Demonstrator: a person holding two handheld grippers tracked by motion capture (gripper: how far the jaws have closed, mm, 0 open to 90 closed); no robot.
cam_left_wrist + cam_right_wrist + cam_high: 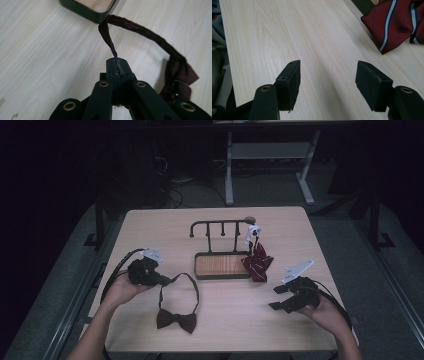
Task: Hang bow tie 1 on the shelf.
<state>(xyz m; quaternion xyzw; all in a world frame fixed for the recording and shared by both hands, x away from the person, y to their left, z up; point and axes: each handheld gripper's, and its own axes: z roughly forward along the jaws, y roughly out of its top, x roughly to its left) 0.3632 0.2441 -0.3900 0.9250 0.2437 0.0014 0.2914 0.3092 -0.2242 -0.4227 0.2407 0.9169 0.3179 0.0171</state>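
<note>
Nearest the person, a dark maroon bow tie [176,320] lies on the pale wood-grain table [150,227]. Its soft fabric knot and two wings sit near the front edge, the wings spread across the table. Its thin neck strap [186,276] loops away from the knot toward the far side, so the tie's long axis runs front to back. The left gripper [167,280], black and angular, has its jaws pressed together on the far left part of that strap; in the left gripper view the strap [140,30] rises from the pinch as a narrow, stitched band and arches over to the bow. The right gripper [278,296] hangs over bare table at the right with its jaws wide apart and nothing between them. Beyond the strap stands a dark rack with a shallow wood-bottomed tray [222,265] and an upright rail of hooks [220,224]. A red striped tie [258,262] hangs from the right end of the rail, its folds draped over the tray's right corner.
</note>
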